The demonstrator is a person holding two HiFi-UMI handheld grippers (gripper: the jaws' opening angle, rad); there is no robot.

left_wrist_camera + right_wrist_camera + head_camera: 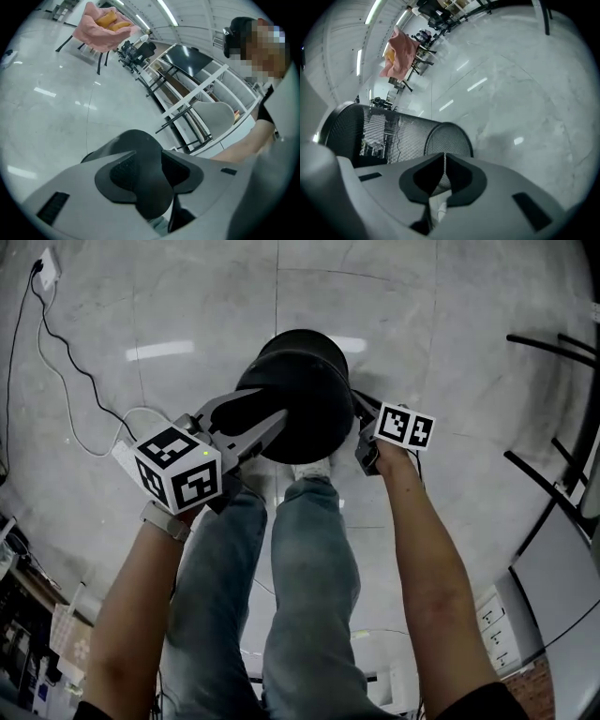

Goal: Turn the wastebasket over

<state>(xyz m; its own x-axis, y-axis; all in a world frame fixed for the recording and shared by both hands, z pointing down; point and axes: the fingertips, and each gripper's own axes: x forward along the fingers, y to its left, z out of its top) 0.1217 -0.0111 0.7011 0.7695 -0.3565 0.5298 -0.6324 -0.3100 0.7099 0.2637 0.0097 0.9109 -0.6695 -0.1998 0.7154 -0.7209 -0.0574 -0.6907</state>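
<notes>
A black mesh wastebasket [305, 399] is tipped on its side over the pale floor, its closed bottom pointing away from me and its rim near my feet. My left gripper [267, 404] reaches in from the left, one jaw inside and one outside the rim. In the left gripper view its pads [124, 171] press on the dark wall of the wastebasket [136, 140]. My right gripper [359, 427] is at the basket's right edge. The right gripper view shows that gripper [444, 158] pinched shut on thin mesh, with the wastebasket [408, 136] stretching away beyond it.
My legs [281, 568] and shoes [314, 470] stand just behind the basket. A cable [66, 362] runs over the floor at the left to a wall plug [45, 266]. Black-framed racks [553, 465] stand at the right. A chair draped in pink cloth [105, 23] is far off.
</notes>
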